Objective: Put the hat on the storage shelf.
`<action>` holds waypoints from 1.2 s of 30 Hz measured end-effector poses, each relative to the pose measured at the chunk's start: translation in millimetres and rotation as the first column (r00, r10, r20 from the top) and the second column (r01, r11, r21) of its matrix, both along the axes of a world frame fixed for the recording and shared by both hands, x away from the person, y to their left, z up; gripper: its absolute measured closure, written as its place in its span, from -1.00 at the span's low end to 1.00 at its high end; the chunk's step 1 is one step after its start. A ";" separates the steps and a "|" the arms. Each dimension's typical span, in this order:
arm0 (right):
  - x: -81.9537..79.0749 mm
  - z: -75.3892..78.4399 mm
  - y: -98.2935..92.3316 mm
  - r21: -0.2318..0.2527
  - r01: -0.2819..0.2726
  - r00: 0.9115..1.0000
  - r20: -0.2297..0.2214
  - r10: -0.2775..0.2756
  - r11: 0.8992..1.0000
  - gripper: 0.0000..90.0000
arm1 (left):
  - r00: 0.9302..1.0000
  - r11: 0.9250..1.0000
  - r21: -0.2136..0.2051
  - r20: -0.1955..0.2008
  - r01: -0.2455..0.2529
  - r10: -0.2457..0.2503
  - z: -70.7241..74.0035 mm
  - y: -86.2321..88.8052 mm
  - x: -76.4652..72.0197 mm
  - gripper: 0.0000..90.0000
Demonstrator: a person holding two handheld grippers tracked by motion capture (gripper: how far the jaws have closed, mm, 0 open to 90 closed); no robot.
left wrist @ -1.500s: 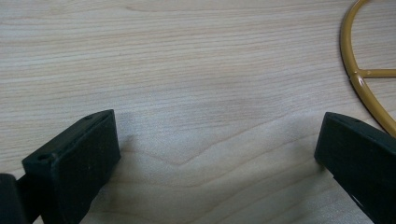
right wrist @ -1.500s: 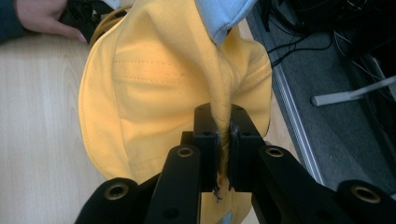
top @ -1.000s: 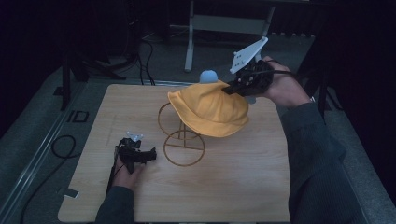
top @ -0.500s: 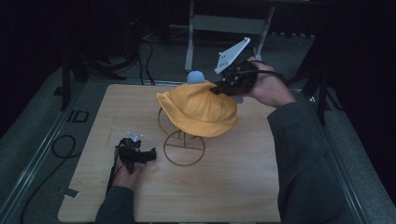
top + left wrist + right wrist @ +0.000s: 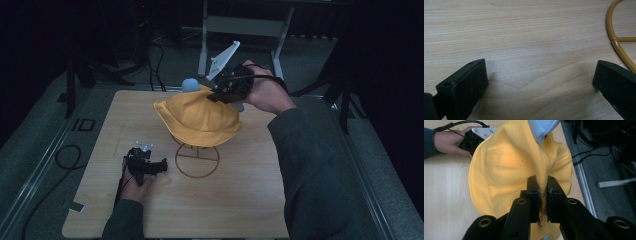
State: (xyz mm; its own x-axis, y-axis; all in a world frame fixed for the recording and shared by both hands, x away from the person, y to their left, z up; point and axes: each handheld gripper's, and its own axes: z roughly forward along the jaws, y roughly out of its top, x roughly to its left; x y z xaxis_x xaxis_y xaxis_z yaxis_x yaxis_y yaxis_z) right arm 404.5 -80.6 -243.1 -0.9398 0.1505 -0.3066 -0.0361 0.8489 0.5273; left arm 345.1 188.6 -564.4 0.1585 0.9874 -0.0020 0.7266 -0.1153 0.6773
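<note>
Soft yellow cloth bucket hat [image 5: 197,119], brim floppy, draped crown-up over a mustard-yellow wire stand [image 5: 197,160] with a ring base. Hat covers the stand's top; ring base flat on the tabletop below it. Far-side brim bunched into a fold, pinched in right tongs [image 5: 543,202]. Pale blue lining [image 5: 542,130] shows above the fold.

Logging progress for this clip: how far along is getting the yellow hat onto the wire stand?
Done: the right tongs are shut on a fold of the yellow hat, which sits over the top of the wire stand. In hand: the hat hangs bunched and tilted, a pale blue piece poking out at its far edge. Left: settle it and let go. The left tongs rest open on the table.
</note>
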 end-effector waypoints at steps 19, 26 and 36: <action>-2.6 -14.9 25.4 0.027 -0.009 1.000 -0.022 0.010 1.000 0.75 | 1.000 1.000 0.000 0.000 0.000 0.000 0.0 0.0 0.0 -1.00; 1.4 -24.3 39.9 0.029 0.006 1.000 -0.019 -0.005 1.000 0.75 | 1.000 1.000 0.000 0.000 0.000 0.000 0.0 0.0 0.0 -1.00; 3.0 -30.0 42.2 0.020 -0.002 0.996 -0.092 0.004 1.000 0.16 | 1.000 1.000 -0.003 0.003 -0.002 0.002 -0.1 -0.2 0.1 -1.00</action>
